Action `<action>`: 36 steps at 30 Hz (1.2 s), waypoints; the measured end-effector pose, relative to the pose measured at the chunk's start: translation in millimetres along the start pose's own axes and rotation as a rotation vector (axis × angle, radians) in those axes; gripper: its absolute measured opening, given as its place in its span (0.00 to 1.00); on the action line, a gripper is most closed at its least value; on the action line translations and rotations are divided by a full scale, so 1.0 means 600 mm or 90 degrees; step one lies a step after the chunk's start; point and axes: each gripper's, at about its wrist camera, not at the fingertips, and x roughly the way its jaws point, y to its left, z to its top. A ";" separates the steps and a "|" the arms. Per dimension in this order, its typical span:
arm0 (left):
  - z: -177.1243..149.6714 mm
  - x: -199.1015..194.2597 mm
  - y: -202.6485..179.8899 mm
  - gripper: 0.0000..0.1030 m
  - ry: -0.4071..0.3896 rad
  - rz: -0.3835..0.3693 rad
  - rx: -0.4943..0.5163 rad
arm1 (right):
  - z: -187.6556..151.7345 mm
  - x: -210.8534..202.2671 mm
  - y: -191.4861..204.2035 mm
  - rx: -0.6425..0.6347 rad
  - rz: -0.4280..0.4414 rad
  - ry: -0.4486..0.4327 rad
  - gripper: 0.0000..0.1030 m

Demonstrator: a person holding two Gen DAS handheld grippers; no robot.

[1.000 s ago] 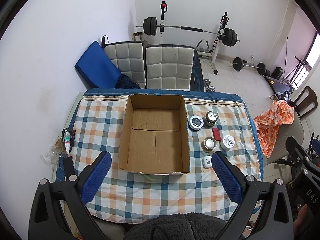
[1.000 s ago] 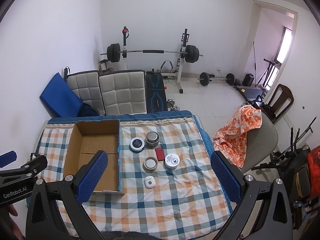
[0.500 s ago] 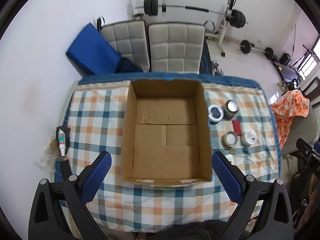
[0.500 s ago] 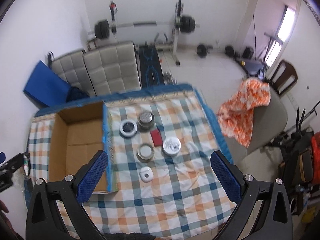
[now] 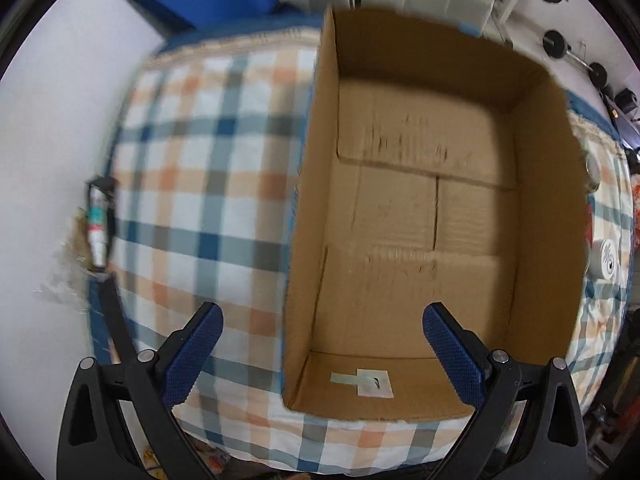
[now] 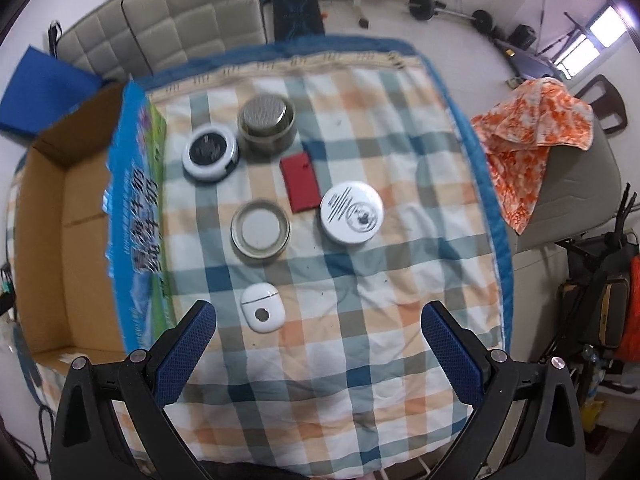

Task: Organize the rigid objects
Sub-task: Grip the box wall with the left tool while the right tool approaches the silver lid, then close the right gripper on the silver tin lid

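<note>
An empty cardboard box [image 5: 424,216] fills the left wrist view; my left gripper [image 5: 322,322] hangs open over its near left wall. In the right wrist view the box [image 6: 60,220] sits at the left of the checked cloth. Right of it lie a white earbud case [image 6: 262,308], a shallow tin with a white lid [image 6: 260,232], a white round tin [image 6: 351,213], a red flat case [image 6: 300,181], a white-rimmed black tin [image 6: 210,151] and a metal-topped tin [image 6: 266,122]. My right gripper [image 6: 319,319] is open above the cloth, just right of the earbud case.
A small tube [image 5: 98,224] lies at the table's left edge by the wall. An orange cloth [image 6: 528,136] hangs on a chair right of the table. Padded chairs [image 6: 172,24] and gym weights [image 6: 448,4] stand behind it.
Both grippers have dropped closer to the table. The left one now hovers over the box; the right one is low over the small objects. Nothing was taken hold of.
</note>
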 end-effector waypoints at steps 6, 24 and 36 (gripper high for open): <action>-0.001 0.093 0.014 0.99 0.087 -0.018 0.000 | 0.002 0.054 0.017 -0.019 0.009 0.039 1.00; -0.029 0.193 0.048 0.08 0.159 -0.032 0.026 | 0.072 0.185 0.054 0.026 0.062 0.080 1.00; -0.030 0.205 0.081 0.05 0.145 -0.031 0.024 | 0.109 0.266 0.098 0.058 0.079 0.159 0.72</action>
